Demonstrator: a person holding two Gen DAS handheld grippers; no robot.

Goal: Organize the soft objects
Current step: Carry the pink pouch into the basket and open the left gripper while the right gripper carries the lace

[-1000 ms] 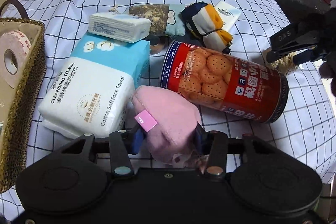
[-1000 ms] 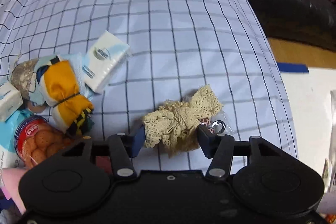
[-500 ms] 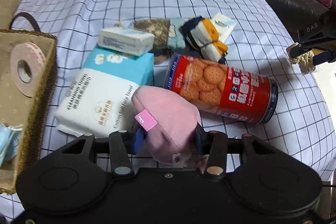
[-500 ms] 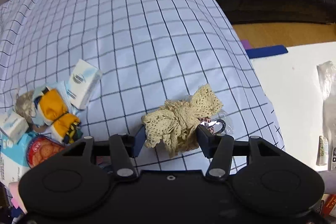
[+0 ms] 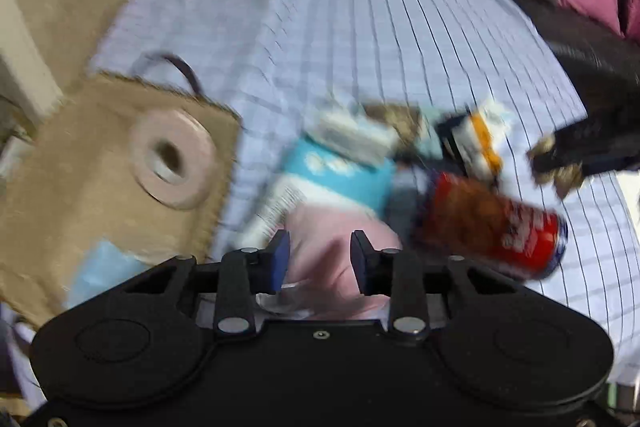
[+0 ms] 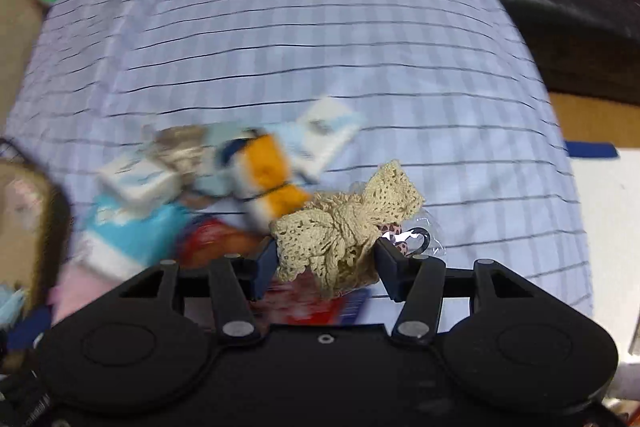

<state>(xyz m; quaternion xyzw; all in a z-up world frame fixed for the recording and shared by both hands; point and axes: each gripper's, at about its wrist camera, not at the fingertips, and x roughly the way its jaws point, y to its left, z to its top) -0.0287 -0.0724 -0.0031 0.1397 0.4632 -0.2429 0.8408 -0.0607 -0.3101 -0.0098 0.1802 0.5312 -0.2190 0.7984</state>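
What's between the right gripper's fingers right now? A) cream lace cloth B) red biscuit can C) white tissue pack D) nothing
A: in the right wrist view the right gripper is shut on the bunched cream lace cloth, its fingers pressed against it on both sides above the checked sheet.

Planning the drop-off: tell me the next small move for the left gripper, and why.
Probably carry it leftwards over the woven basket and then let go. The left gripper is clamped on the pink plush and is clear of the checked cloth; the open basket, with a tape roll inside, lies just to its left.
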